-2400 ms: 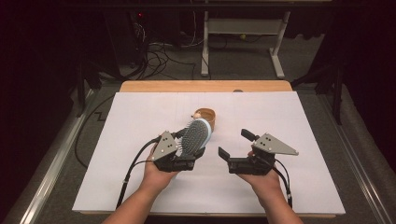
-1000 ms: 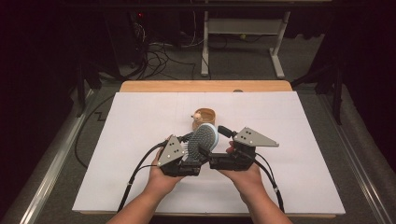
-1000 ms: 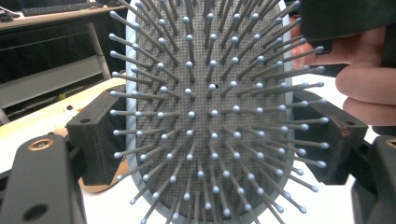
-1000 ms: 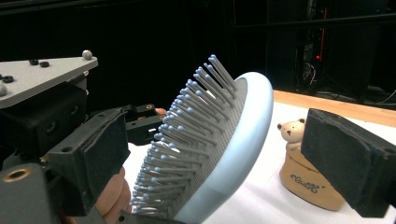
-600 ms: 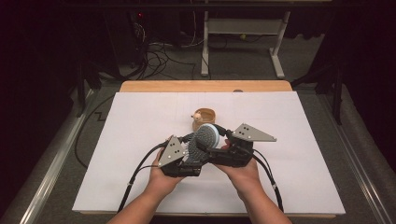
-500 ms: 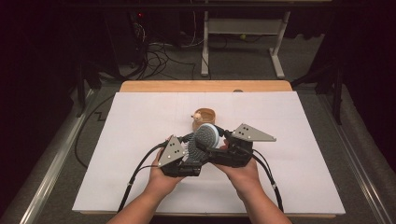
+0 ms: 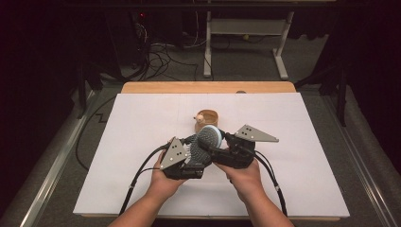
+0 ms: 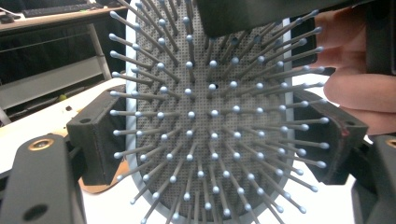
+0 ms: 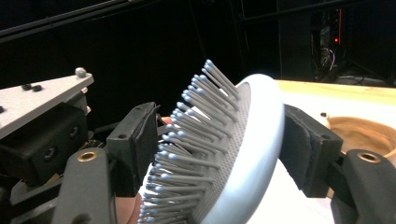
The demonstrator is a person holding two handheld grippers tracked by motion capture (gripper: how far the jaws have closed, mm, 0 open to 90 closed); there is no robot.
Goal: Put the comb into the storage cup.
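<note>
Since the earlier frame, the right tongs [image 7: 218, 142] had crossed over to the hairbrush [image 7: 206, 143] and had just been closing around its head: one pad lay on the pale back, the other among the bristle tips. The left tongs [image 7: 191, 150] kept the brush clamped by its two edges, raised over the white counter [image 7: 142, 123], near a wooden bowl [image 7: 206, 119].

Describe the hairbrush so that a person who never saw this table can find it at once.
On the white table, look near the front middle, where the two hands meet. The hairbrush is held up between the left gripper and the right gripper. Unlike the small wooden bowl behind it, it is pale blue with grey, ball-tipped bristles.
</note>
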